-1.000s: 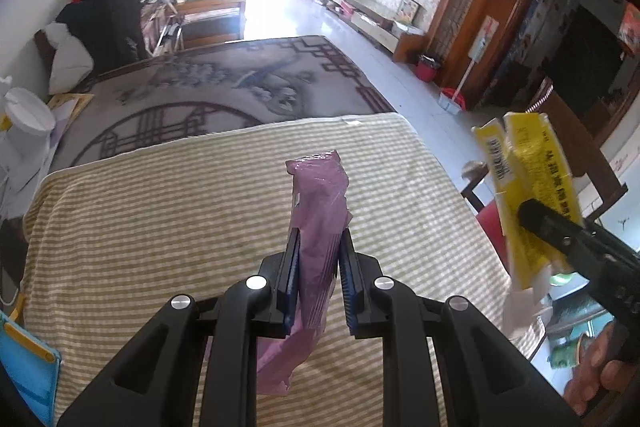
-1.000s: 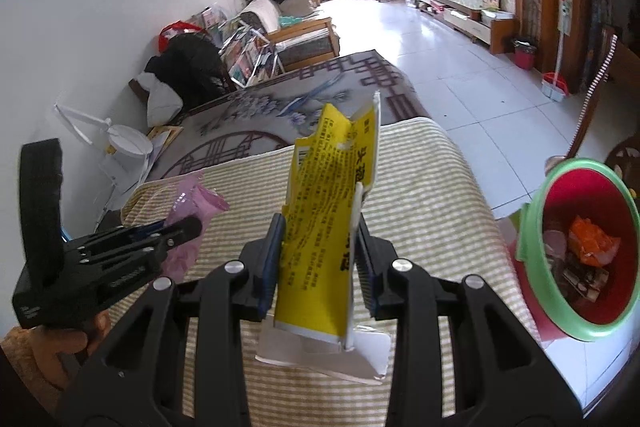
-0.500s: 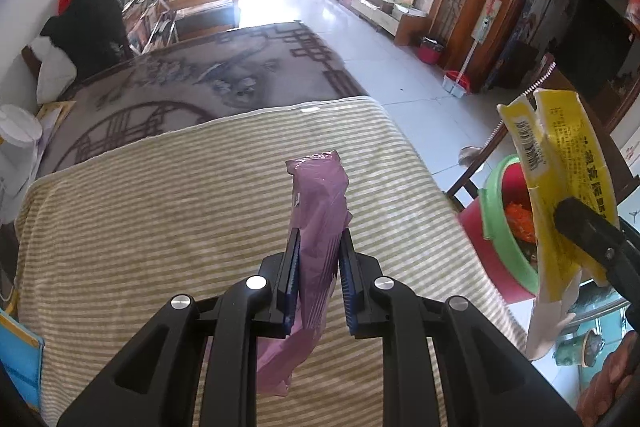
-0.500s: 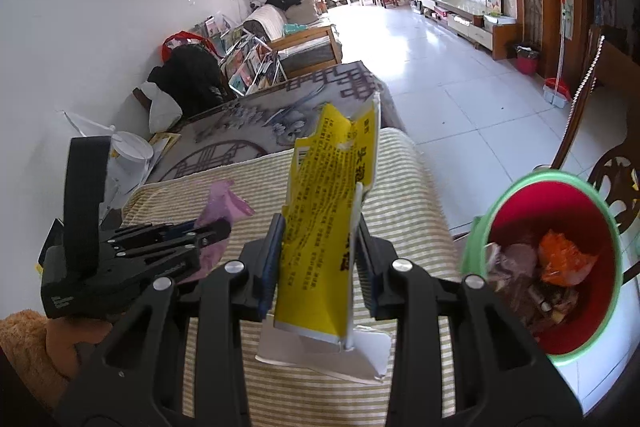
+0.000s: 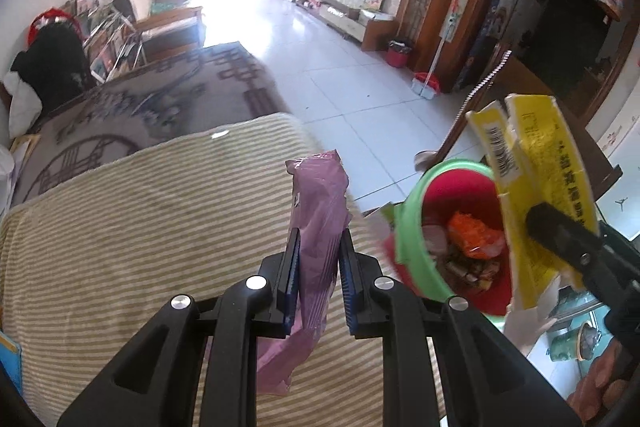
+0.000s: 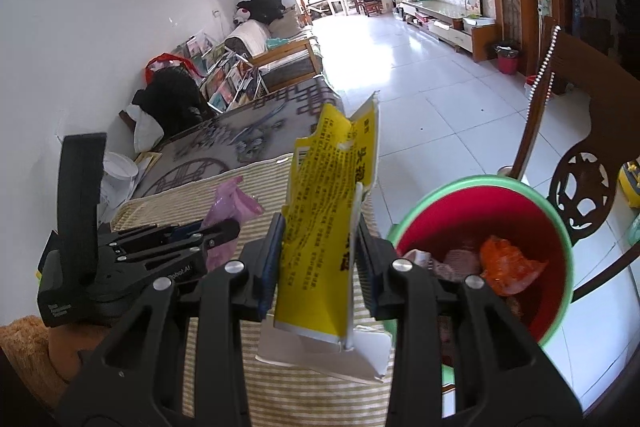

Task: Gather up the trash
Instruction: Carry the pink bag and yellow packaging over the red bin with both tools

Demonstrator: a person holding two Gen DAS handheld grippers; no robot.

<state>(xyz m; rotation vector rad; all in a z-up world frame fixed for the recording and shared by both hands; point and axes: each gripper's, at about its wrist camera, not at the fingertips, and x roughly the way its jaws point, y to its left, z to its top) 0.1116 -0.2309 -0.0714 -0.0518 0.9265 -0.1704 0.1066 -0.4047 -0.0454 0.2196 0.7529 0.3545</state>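
Your left gripper (image 5: 318, 277) clamped a purple wrapper (image 5: 318, 227) over the striped cloth (image 5: 140, 227); your right gripper (image 6: 322, 263) clamped a yellow box (image 6: 332, 219) beside the bin (image 6: 560, 227).

Two black handheld grippers held side by side, both pointing forward: the left gripper (image 5: 316, 267) clamped on a purple wrapper (image 5: 318, 227), the right gripper (image 6: 320, 259) clamped on a torn yellow box (image 6: 332, 223)
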